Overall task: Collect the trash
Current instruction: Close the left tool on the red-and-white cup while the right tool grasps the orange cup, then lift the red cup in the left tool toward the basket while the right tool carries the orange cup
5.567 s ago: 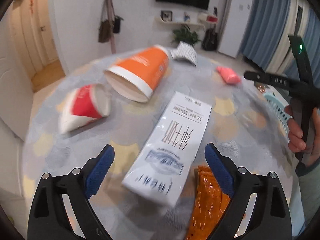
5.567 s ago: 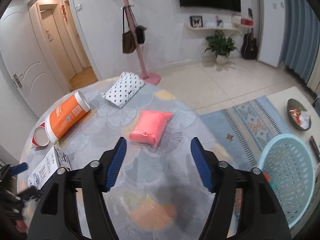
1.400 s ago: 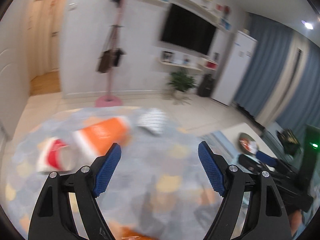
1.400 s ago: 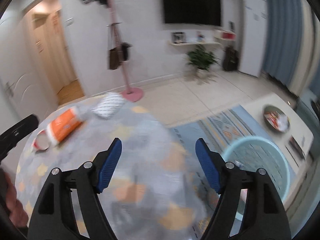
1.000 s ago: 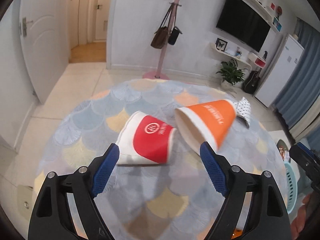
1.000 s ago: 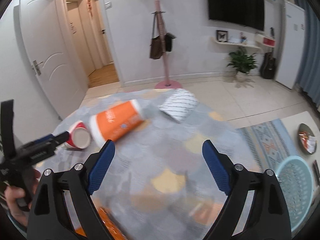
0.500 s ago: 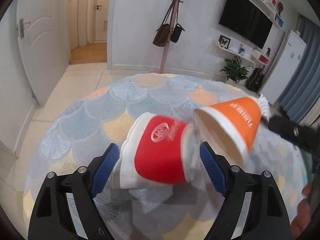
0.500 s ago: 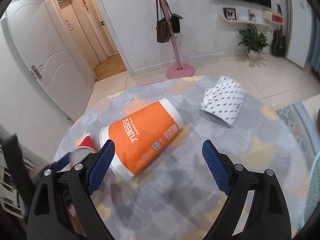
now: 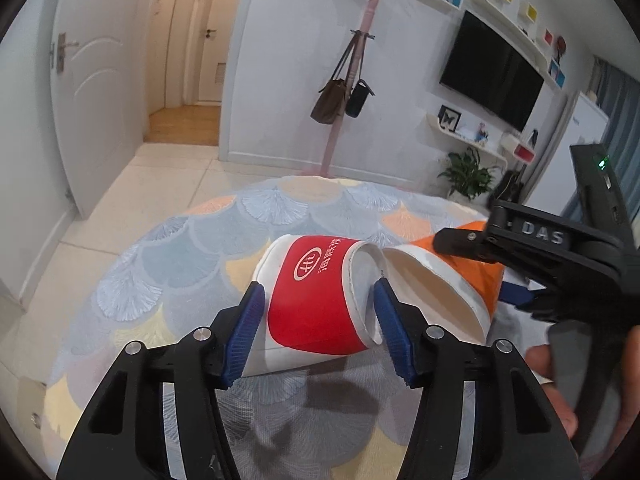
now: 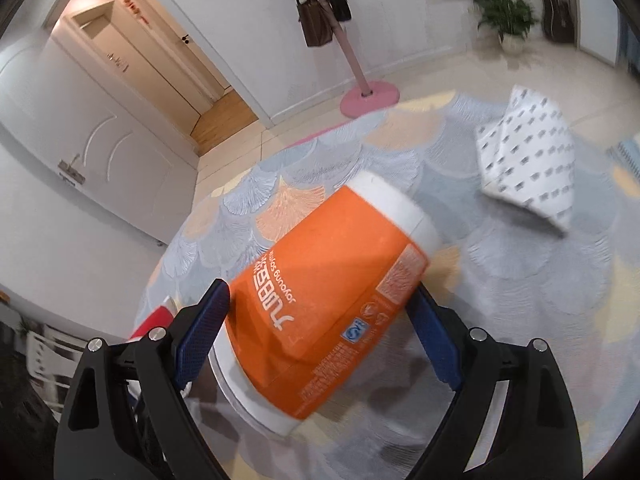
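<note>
Red cup [image 9: 316, 300] on its side, mouth rightward, seemingly within just-narrowed left tongs [image 9: 318, 320].

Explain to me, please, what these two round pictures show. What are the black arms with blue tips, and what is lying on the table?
There is no robot here. A person holds a hand-held two-finger gripper in each hand, and a wide-angle camera on each one looks forward along its fingers. One picture comes from the left gripper, the other from the right gripper.

On the round table, with its fan-pattern cloth, lie a red and white paper cup, an orange paper cup and a white dotted packet; both cups lie on their sides.

The left jaws have just been closing around the red cup. The right jaws straddle the orange cup, which looks not yet gripped.
</note>
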A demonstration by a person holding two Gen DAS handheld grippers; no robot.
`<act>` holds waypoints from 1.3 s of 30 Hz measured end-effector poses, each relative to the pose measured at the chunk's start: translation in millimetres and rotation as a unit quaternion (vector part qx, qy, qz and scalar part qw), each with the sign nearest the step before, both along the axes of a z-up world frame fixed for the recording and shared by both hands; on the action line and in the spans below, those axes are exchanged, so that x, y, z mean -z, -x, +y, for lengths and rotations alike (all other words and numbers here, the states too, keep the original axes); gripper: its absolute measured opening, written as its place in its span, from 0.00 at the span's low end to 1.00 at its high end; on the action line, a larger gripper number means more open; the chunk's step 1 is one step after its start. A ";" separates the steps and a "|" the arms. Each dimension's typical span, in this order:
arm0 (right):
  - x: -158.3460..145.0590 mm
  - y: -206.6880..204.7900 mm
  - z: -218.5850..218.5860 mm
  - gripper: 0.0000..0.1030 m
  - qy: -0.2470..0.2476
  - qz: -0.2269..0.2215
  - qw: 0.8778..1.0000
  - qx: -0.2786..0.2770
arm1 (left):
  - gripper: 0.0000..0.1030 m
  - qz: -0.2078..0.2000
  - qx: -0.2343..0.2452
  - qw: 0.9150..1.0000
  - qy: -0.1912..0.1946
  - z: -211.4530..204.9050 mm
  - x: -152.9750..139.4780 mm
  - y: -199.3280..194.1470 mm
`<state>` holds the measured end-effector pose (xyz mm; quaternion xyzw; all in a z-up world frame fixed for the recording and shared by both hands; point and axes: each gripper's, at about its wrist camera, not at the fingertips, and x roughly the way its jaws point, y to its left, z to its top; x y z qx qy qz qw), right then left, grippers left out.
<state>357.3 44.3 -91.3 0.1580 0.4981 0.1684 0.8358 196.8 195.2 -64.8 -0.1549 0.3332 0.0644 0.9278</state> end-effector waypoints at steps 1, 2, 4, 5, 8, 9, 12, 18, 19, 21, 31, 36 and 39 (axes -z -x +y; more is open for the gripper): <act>-0.6 -0.9 2.6 0.83 0.005 0.000 1.000 0.001 | 0.53 0.000 0.000 1.000 0.002 -0.8 0.5 0.0; -2.0 -1.3 6.2 0.82 0.014 -0.002 1.000 0.001 | 0.53 -0.001 -0.002 1.000 0.003 -1.0 0.4 0.1; -3.8 -3.7 12.7 0.78 0.029 -0.008 1.000 -0.002 | 0.53 -0.002 -0.002 1.000 0.001 -2.3 0.6 0.5; -5.1 -2.6 16.0 0.71 0.031 -0.011 0.999 -0.011 | 0.53 -0.002 -0.002 1.000 0.000 -2.9 0.5 0.8; -8.7 1.6 17.3 0.59 0.023 -0.017 0.999 -0.024 | 0.51 -0.004 -0.001 1.000 -0.001 -5.1 0.4 1.0; -11.3 4.7 17.6 0.55 0.024 -0.023 0.999 -0.028 | 0.51 -0.005 0.000 1.000 -0.001 -5.4 0.5 1.7; -23.5 17.4 18.7 0.43 0.049 -0.052 0.997 -0.039 | 0.46 -0.010 -0.004 1.000 -0.006 -6.4 -2.0 2.3; -49.8 43.4 -0.6 0.34 0.070 -0.098 0.992 -0.046 | 0.38 -0.023 0.024 0.999 -0.014 -16.5 -7.7 7.6; -54.1 48.4 -7.0 0.34 0.072 -0.104 0.991 -0.046 | 0.38 -0.022 0.039 0.999 -0.004 -18.4 -8.4 7.9; -59.8 55.9 -18.9 0.34 0.072 -0.112 0.990 -0.042 | 0.36 -0.029 0.064 0.997 0.015 -23.8 -12.4 13.2; -73.0 97.5 -81.2 0.34 0.074 -0.150 0.986 -0.011 | 0.34 -0.024 0.162 0.984 -0.070 -56.1 -8.6 67.9; -73.1 111.6 -100.4 0.34 0.064 -0.150 0.987 -0.002 | 0.36 -0.007 0.178 0.980 -0.089 -51.2 0.0 100.3; -72.3 118.2 -108.5 0.34 0.057 -0.150 0.987 0.002 | 0.34 -0.005 0.180 0.980 -0.084 -48.8 1.0 114.4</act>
